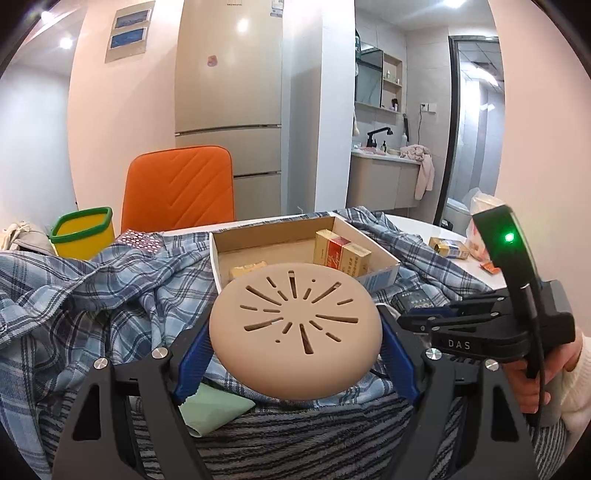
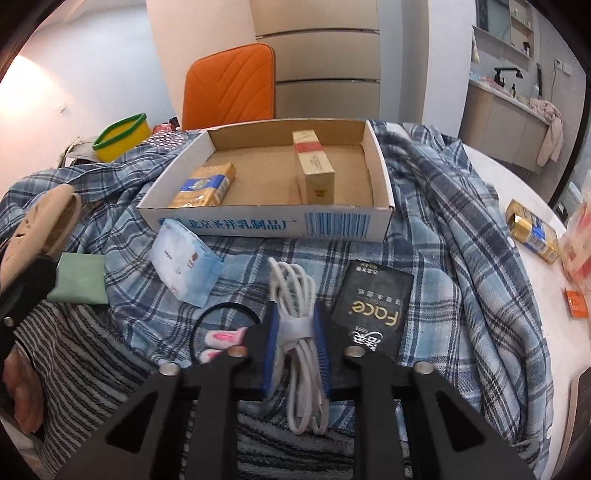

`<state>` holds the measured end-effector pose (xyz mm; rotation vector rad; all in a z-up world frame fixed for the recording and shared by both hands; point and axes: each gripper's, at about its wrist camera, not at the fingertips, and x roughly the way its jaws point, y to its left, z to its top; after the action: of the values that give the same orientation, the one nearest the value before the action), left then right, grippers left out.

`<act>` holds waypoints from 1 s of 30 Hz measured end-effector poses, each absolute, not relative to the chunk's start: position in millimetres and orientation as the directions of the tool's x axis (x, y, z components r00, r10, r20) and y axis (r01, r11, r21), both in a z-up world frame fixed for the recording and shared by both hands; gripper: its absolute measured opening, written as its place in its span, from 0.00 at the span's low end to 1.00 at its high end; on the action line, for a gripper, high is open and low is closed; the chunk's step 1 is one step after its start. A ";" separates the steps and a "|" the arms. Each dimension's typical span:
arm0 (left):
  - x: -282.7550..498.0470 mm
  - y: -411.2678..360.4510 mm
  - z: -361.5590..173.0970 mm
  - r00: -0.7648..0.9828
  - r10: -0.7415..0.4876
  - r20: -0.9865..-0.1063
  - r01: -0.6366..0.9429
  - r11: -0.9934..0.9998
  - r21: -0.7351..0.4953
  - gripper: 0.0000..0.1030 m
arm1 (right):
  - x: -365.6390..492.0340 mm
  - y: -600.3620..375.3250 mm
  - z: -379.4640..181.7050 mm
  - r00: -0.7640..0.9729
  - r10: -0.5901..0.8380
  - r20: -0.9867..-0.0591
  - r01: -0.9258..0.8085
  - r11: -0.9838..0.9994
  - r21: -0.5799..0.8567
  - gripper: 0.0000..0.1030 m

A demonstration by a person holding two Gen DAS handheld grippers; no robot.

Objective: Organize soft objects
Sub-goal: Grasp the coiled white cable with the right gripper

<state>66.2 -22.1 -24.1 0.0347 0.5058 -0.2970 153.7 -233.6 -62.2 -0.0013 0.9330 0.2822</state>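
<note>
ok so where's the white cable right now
In the right wrist view, the white cable sits bundled between the right hand-held gripper's blue pads, over the plaid shirt, with the black tissue pack just right.

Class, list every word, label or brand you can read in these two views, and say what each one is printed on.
"DAS": on the black body of the right tongs.
"Face": upside down on the black tissue packet.
"北京圣祥乳制品厂": blue print on the white front wall of the cardboard tray.
Print on the gold cigarette packs, light blue wipes packet and fridge top label: too small to read.
</note>
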 end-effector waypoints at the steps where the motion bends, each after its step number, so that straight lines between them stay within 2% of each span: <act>1: 66.0 -22.5 -23.9 0.833 -0.271 -0.482 0.289 0.957 -0.039 0.78 | 154.8 -234.4 -63.0 0.556 0.238 -0.796 -0.237 0.964 0.123 0.16; 16: 67.3 -24.1 -24.8 0.828 -0.275 -0.489 0.298 0.954 -0.032 0.78 | 151.6 -225.7 -63.9 0.536 0.238 -0.810 -0.290 0.953 0.088 0.17; 19: 67.3 -25.5 -24.8 0.827 -0.277 -0.489 0.301 0.953 -0.030 0.78 | 149.7 -220.9 -64.4 0.533 0.226 -0.815 -0.308 0.949 0.062 0.22; 30: 66.4 -27.1 -24.7 0.827 -0.278 -0.488 0.304 0.952 -0.028 0.78 | 153.8 -224.1 -69.4 0.501 0.231 -0.834 -0.299 0.951 0.083 0.27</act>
<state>66.4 -27.1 -24.7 0.0511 0.5104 -0.3090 153.8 -224.1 -69.4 -0.0754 0.9962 0.3203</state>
